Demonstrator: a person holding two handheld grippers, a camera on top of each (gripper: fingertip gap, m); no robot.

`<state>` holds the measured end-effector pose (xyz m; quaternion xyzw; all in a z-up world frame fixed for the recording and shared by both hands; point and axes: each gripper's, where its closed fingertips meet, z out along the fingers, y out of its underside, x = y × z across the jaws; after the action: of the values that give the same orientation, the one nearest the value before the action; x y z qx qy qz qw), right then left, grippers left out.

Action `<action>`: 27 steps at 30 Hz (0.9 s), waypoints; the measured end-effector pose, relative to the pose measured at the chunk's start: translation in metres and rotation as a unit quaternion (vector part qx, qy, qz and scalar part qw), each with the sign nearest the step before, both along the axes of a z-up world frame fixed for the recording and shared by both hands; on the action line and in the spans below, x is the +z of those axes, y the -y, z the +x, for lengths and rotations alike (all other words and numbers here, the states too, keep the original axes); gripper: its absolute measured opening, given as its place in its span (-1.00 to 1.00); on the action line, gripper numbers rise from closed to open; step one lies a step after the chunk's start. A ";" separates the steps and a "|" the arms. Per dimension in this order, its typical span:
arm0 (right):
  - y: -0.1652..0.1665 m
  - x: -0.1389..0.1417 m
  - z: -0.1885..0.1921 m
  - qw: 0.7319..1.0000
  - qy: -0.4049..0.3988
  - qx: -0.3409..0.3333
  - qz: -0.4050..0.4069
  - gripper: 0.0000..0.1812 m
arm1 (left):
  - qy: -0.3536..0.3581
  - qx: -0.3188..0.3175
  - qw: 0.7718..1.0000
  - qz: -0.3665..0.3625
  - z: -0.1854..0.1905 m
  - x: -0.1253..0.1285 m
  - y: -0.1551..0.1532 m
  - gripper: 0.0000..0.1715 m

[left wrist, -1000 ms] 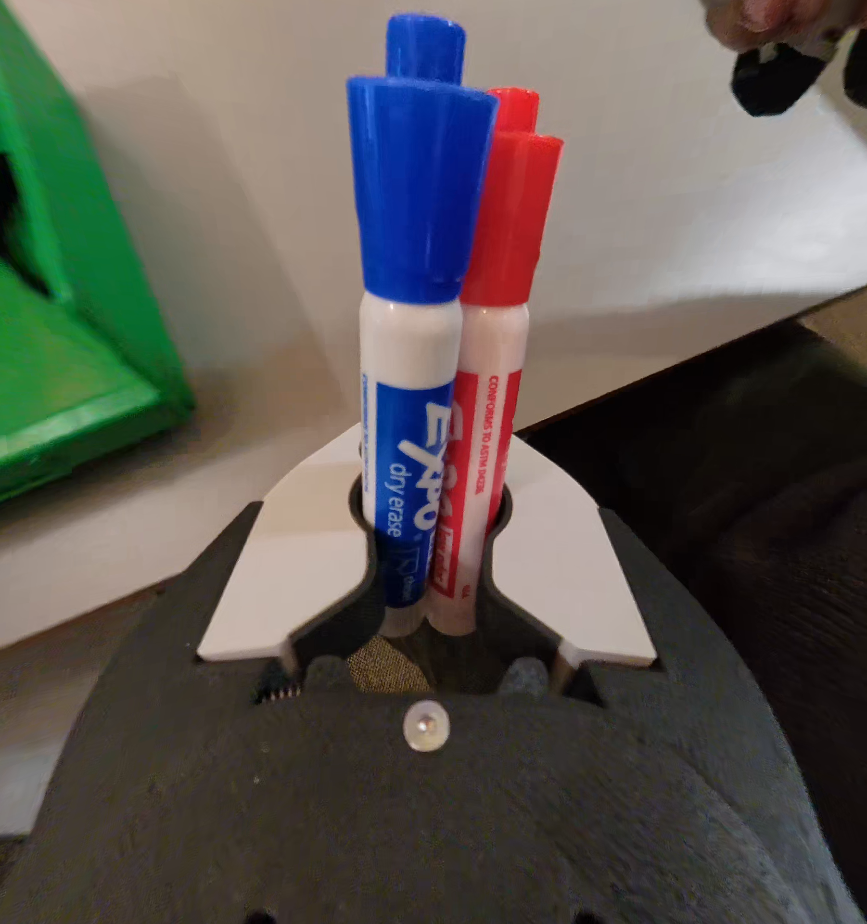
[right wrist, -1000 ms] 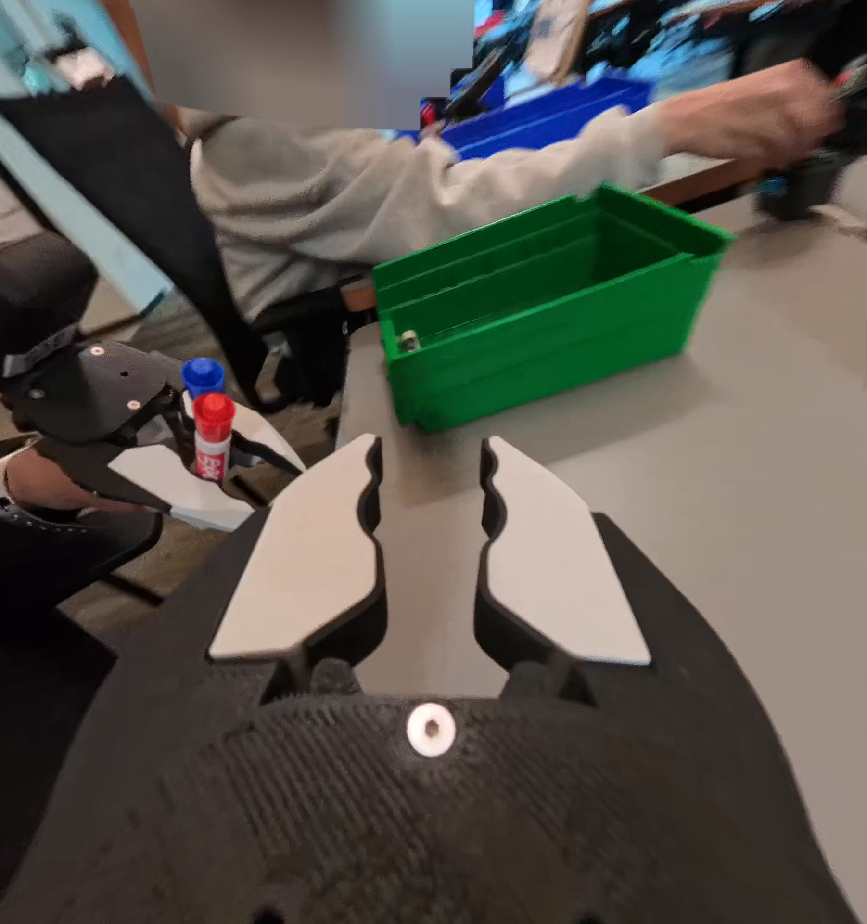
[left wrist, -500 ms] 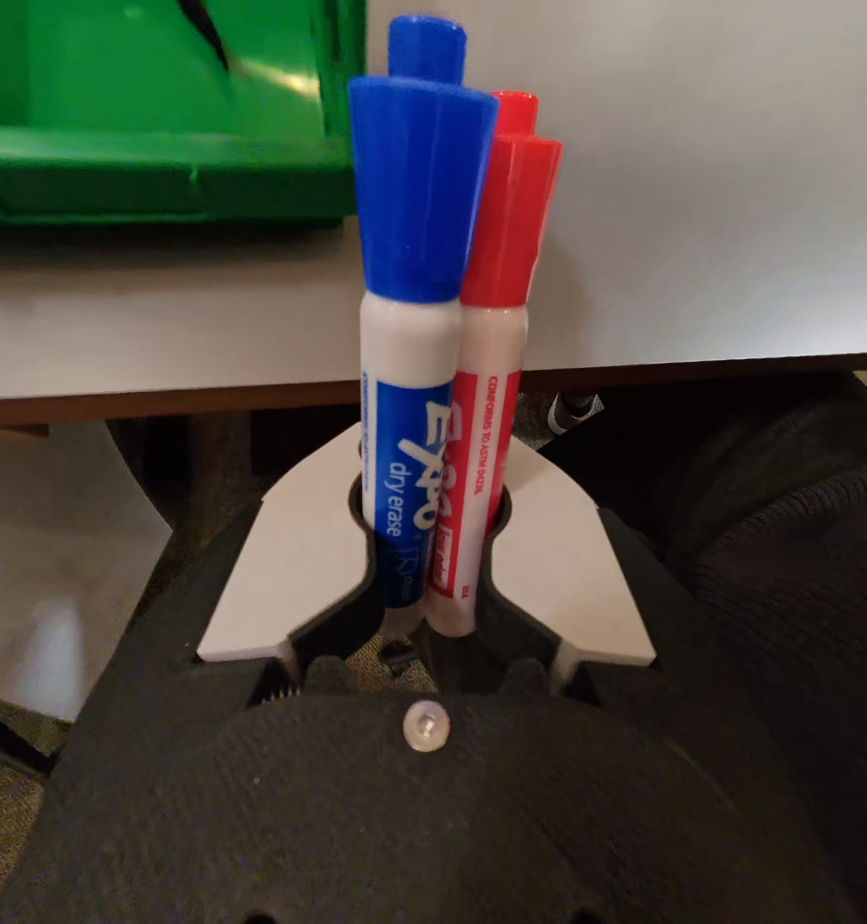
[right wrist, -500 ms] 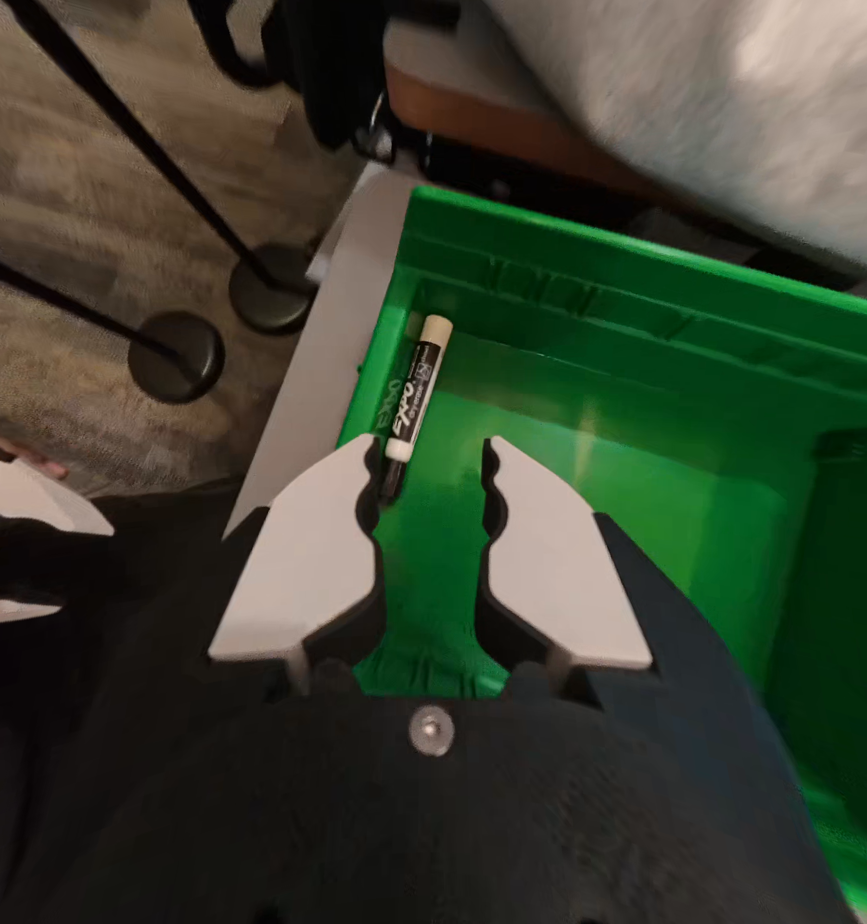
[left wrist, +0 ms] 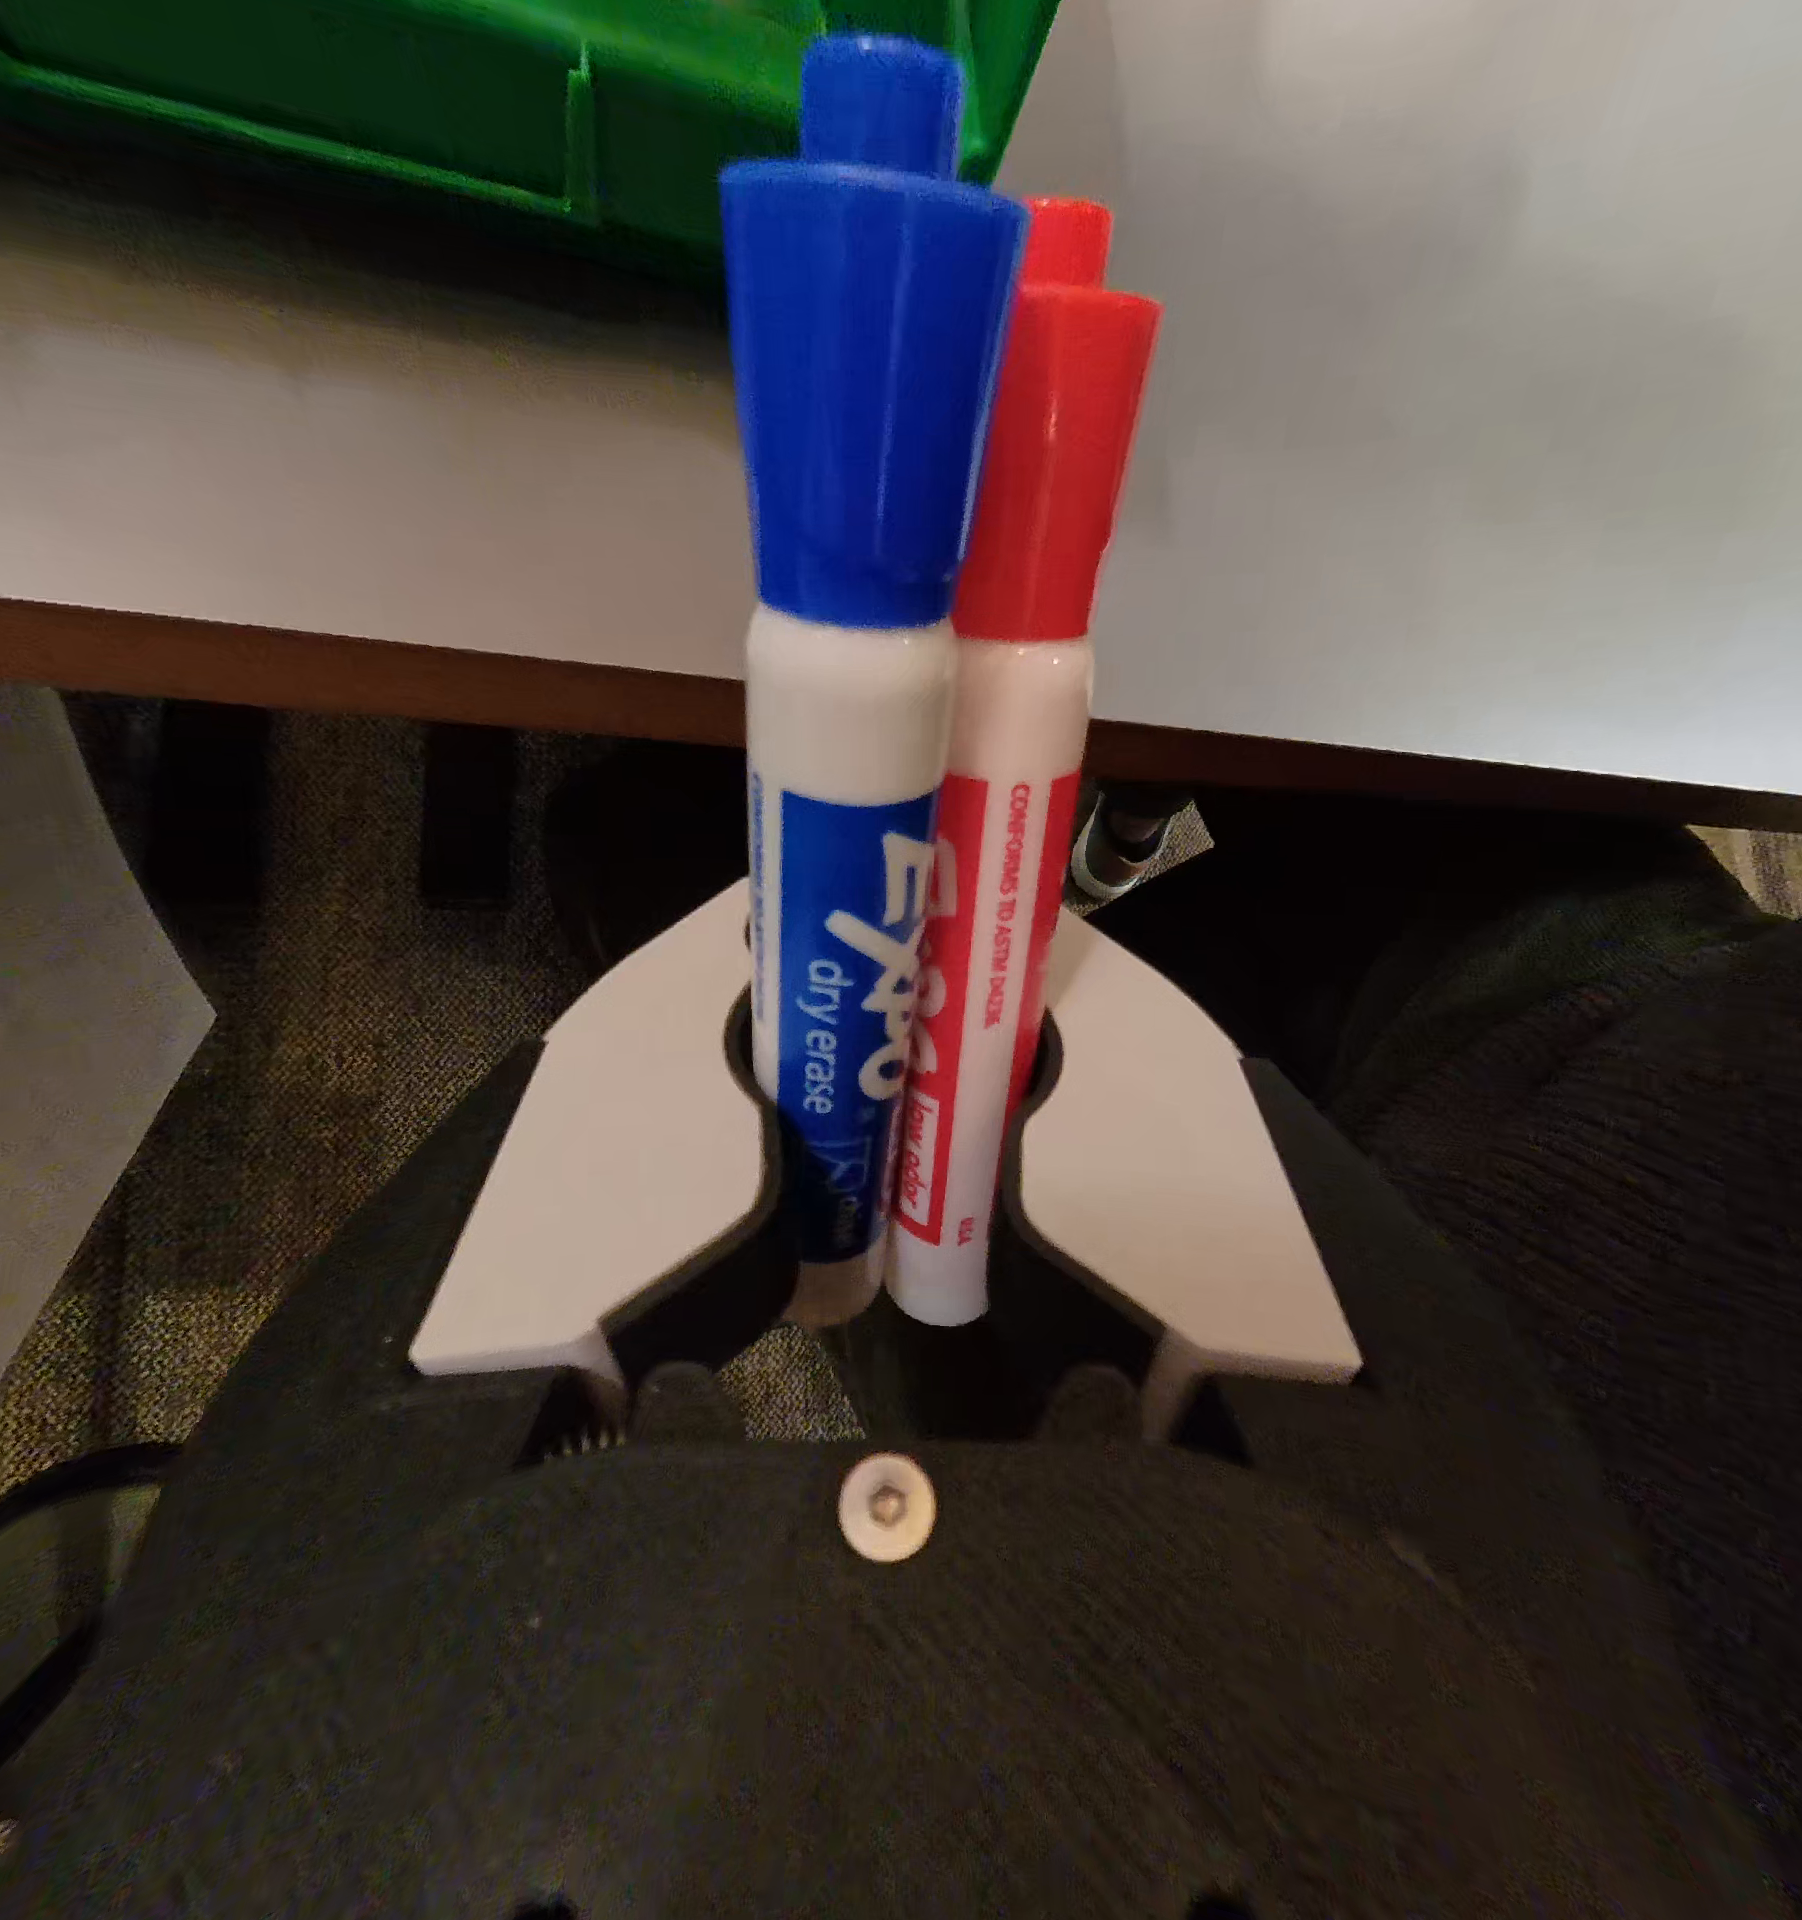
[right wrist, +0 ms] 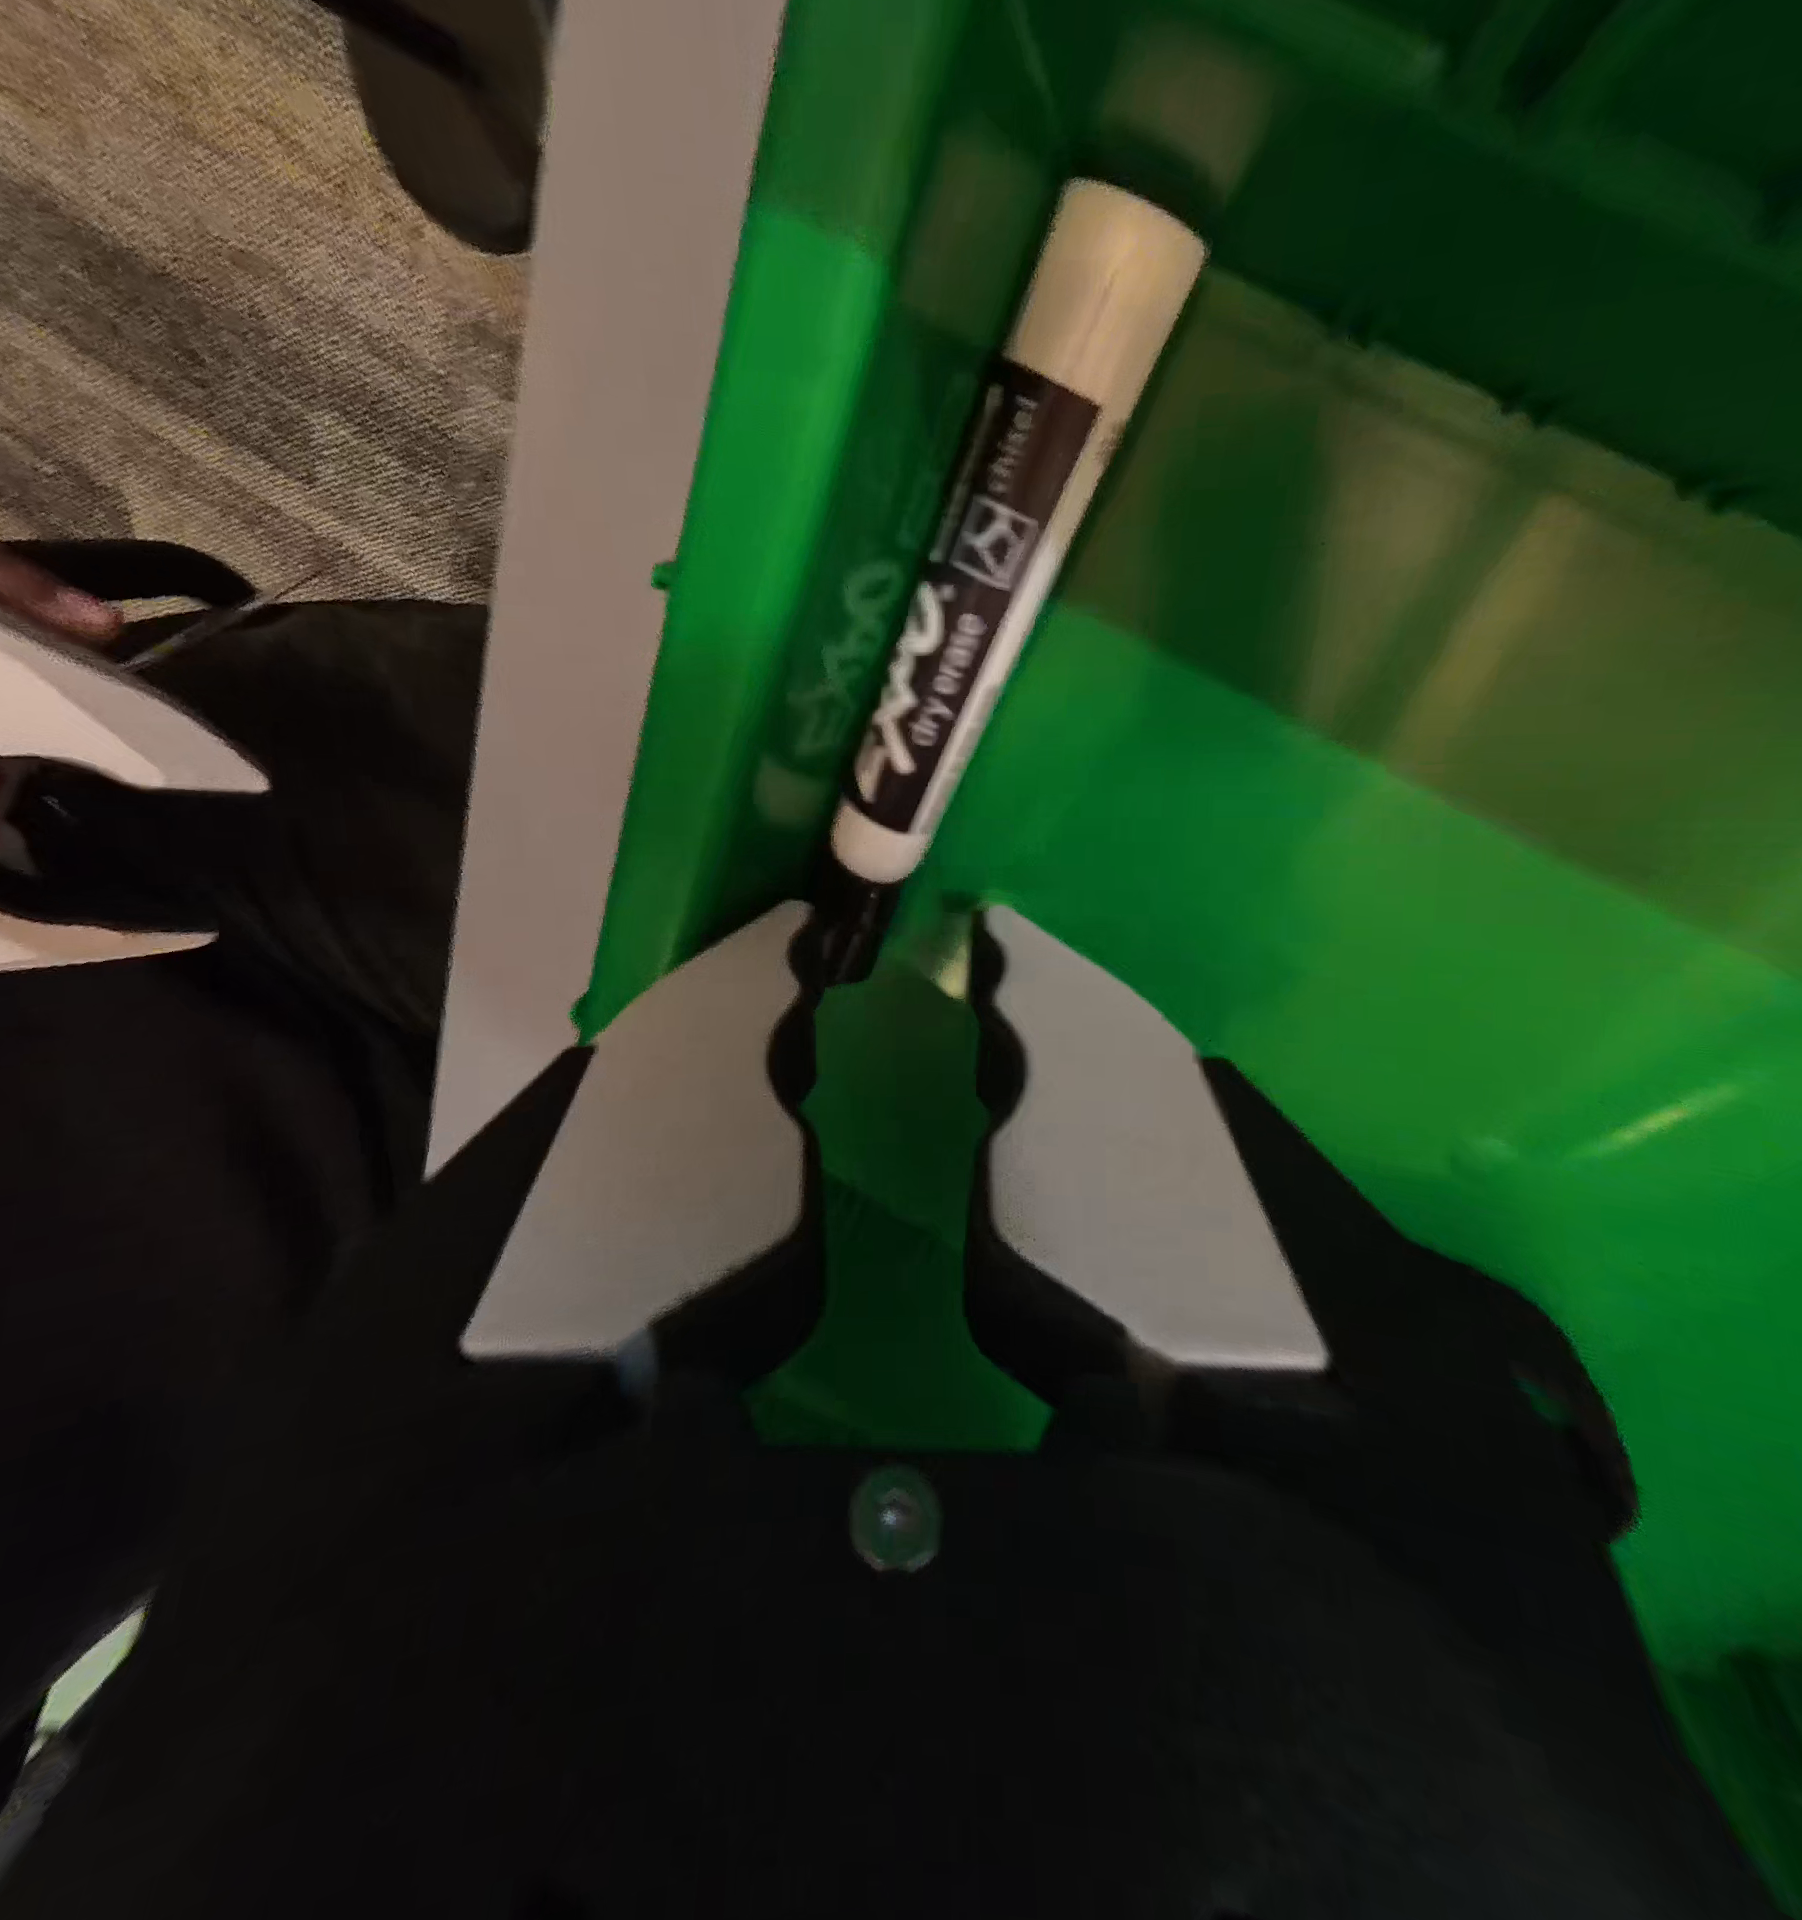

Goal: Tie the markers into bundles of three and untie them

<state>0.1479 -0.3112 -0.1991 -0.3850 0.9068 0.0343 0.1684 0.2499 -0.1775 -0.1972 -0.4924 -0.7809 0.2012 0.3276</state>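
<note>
While the left gripper (left wrist: 892, 1049) hangs just off the near edge of the white table (left wrist: 1448, 436), its white fingers (left wrist: 627, 1174) are clamped on two dry-erase markers standing side by side and touching: a blue marker (left wrist: 855, 727) on the left and a red marker (left wrist: 1032, 790) on the right, both capped, caps pointing away from the camera. Their lower ends sit between the finger notches, the blue one slightly nearer the left finger. Beyond the markers, a green plastic bin (left wrist: 377, 94) rests on the table at the upper left, and its corner shows behind the blue cap. Below the table edge lie speckled carpet (left wrist: 336, 1049) and a dark-clothed leg (left wrist: 1603, 1143) at the right. In the right wrist view, the right gripper (right wrist: 881, 956) reaches down into the green plastic bin (right wrist: 1396, 935), its fingers (right wrist: 668, 1164) spread apart with bare bin floor showing between them. A black dry-erase marker (right wrist: 1001, 582) lies on the bin floor along the left wall, its white butt end far from the camera and its black cap end toward the gripper. The cap meets the tip of the left finger, while the right finger stands clear of it, so nothing is gripped. This view is blurred, so whether finger and cap truly touch cannot be told. Left of the bin run a strip of white table (right wrist: 575, 520) and carpet (right wrist: 201, 260), and the white fingers of the left gripper (right wrist: 76, 727) show at the far left edge.
</note>
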 end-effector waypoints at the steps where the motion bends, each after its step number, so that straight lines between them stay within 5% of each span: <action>1: -0.003 0.001 0.004 1.000 0.012 0.003 0.010 -0.84 | 0.001 -0.001 1.000 -0.002 0.000 0.000 0.000 -0.49; 4: -0.002 0.002 0.003 0.999 0.000 0.026 -0.031 -0.85 | 0.004 -0.002 1.000 -0.010 0.001 0.001 -0.001 -0.49; 11: 0.019 -0.002 -0.022 0.996 -0.074 -0.009 -0.052 -0.36 | 0.008 -0.011 0.999 -0.037 -0.001 0.005 -0.006 -0.48; 13: 0.037 0.000 -0.046 0.987 -0.127 -0.018 -0.098 -0.61 | 0.011 -0.012 0.999 -0.049 0.000 0.006 -0.007 -0.48; 17: 0.029 0.010 -0.034 0.995 -0.054 -0.053 -0.068 -0.61 | 0.014 -0.010 0.998 -0.056 0.001 0.006 -0.007 -0.48; 21: 0.019 -0.003 -0.045 0.993 -0.102 -0.024 -0.061 -0.58 | 0.018 -0.016 0.999 -0.045 -0.001 0.002 -0.008 -0.48; 24: 0.021 -0.013 -0.055 0.989 -0.132 -0.006 -0.070 -0.79 | 0.020 -0.015 0.999 -0.044 0.000 0.000 -0.007 -0.48; 27: 0.025 -0.007 -0.058 0.987 -0.135 0.002 -0.092 -0.80 | 0.021 -0.010 0.999 -0.045 0.000 -0.001 -0.005 -0.48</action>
<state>0.0899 -0.3363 -0.2060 -0.3926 0.9197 0.0027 0.0088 0.2500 -0.1728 -0.1978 -0.5184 -0.7729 0.2221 0.2908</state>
